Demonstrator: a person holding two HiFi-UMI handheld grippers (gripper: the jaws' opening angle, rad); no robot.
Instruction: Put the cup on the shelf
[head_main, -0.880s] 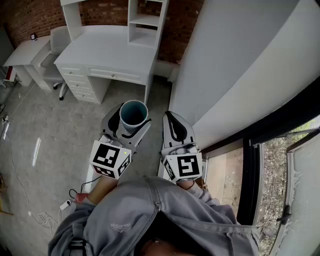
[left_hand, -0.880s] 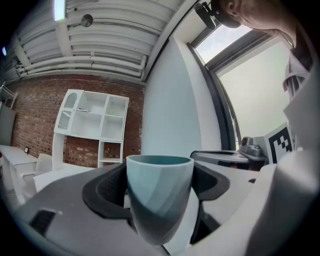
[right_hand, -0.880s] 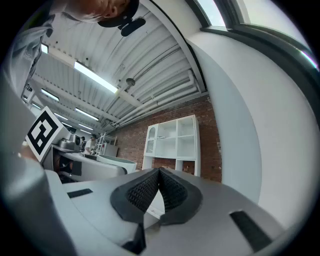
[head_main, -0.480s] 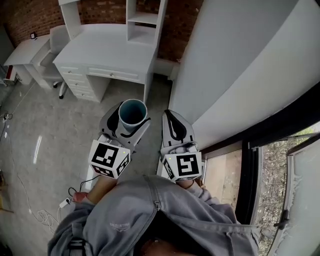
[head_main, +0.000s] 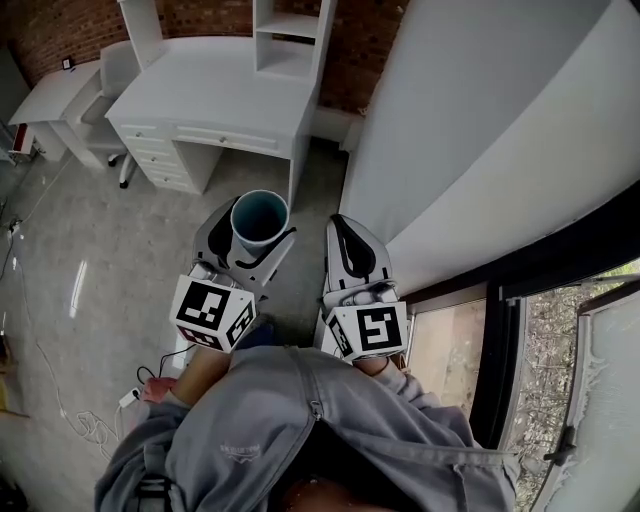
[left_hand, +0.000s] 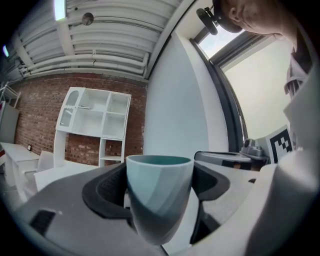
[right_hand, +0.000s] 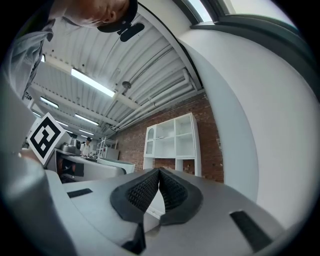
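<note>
The left gripper (head_main: 250, 238) holds the cup (head_main: 259, 216) upright just ahead of the person's chest, its jaws spread wide and the pads pressing the cup's sides. Beside it, the right gripper (head_main: 345, 240) is closed on nothing. The desk (head_main: 215, 95) and its shelf (head_main: 288, 42) stand well apart, across the floor. The cup narrows toward its base, so a slackened squeeze or a jolt while walking may let it slide out and drop. On reaching in, its rim may strike a shelf upright.

Left gripper (left_hand: 159, 197) clamps an upright teal cup (left_hand: 159, 200); white shelf unit (left_hand: 97, 125) at ten o'clock against brick wall (left_hand: 37, 115).
</note>
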